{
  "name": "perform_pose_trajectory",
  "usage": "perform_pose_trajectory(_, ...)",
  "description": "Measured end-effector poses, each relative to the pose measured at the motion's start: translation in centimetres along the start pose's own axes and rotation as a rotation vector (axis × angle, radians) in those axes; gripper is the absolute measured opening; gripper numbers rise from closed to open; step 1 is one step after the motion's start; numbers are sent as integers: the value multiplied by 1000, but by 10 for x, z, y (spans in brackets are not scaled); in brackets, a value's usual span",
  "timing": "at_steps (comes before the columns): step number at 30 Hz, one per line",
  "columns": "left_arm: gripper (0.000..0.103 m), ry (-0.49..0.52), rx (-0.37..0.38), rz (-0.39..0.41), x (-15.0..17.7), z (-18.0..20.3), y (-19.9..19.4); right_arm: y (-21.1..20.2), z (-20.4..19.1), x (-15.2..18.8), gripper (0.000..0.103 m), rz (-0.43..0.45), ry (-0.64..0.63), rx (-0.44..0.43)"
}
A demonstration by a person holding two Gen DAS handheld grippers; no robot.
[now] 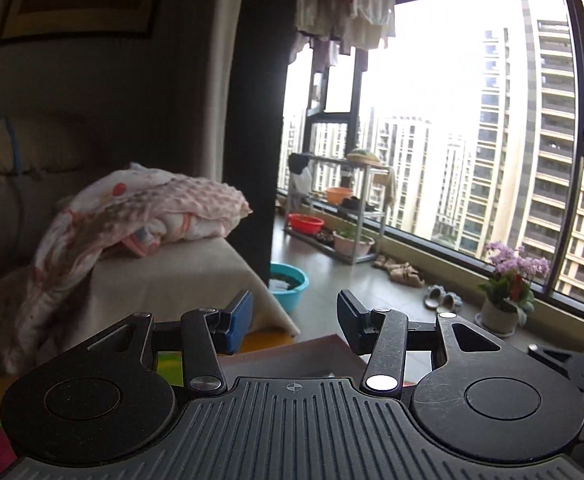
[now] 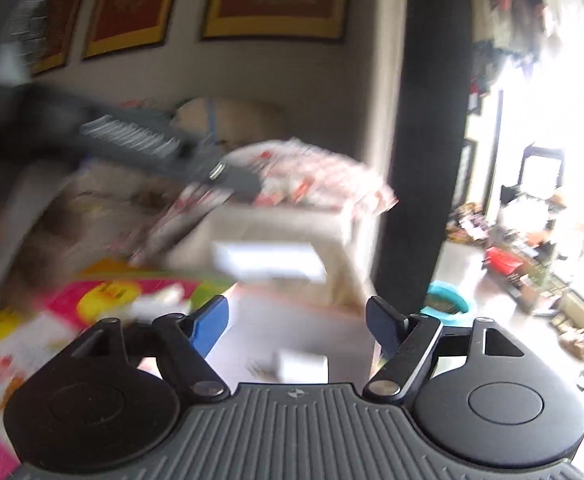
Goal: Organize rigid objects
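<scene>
Both claws, the left gripper (image 1: 295, 322) and right gripper (image 2: 296, 322), hang apart and empty, aimed across the room; better to tip them down toward the table (image 2: 292, 320) before choosing anything.

Right gripper (image 2: 296, 322) jaws apart, nothing between, above pale table (image 2: 292, 320). View blurred. Small white box (image 2: 302, 366) on table. Colourful mat (image 2: 104, 300) left of table. Teal basin (image 2: 450, 302) right of table.

Smeared by motion blur ahead of the right gripper (image 2: 296, 320): white box (image 2: 268, 262), small white items (image 2: 302, 366) between the jaws, kind unreadable. Hidden mostly behind the left gripper (image 1: 294, 320): pale table edge (image 1: 292, 354).
</scene>
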State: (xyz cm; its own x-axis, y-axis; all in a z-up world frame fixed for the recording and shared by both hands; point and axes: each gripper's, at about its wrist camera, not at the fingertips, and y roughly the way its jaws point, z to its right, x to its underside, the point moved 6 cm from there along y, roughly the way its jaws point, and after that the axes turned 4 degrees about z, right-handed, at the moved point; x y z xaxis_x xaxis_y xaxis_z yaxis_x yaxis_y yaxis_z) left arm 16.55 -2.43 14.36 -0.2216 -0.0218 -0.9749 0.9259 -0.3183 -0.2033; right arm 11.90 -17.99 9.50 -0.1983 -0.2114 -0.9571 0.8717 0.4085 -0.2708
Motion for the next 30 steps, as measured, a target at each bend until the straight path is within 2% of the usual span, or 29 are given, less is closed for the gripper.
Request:
perform_pose_trajectory(4, 52, -61, -128, -24, 36, -57, -16, -13, -10, 51, 80, -68, 8, -4)
perform_pose_trajectory(7, 52, -85, -223, -93, 68, -98, -29, -15, -16, 80, 80, -136, 57, -10)
perform_pose_trajectory(10, 52, -112, -276, -166, 100, -118, -44, -11, -18, 98, 80, -182, 105, -20)
perform_pose_trajectory(13, 52, -119, -307, -196, 118, -121, -67, -7, -21, 107, 80, -195, 112, -25)
perform_pose_trajectory(18, 52, -134, -324, -239, 134, -119, -81, -1, -27, 114, 81, -209, 100, -13)
perform_pose_trajectory(25, 52, -174, -342, -219, 137, -125, -77, -4, -32, 115, 84, -197, 56, 3)
perform_pose_trajectory(30, 52, -171, -301, -233, 143, -120, -69, -1, -33, 117, 84, -216, 53, 7)
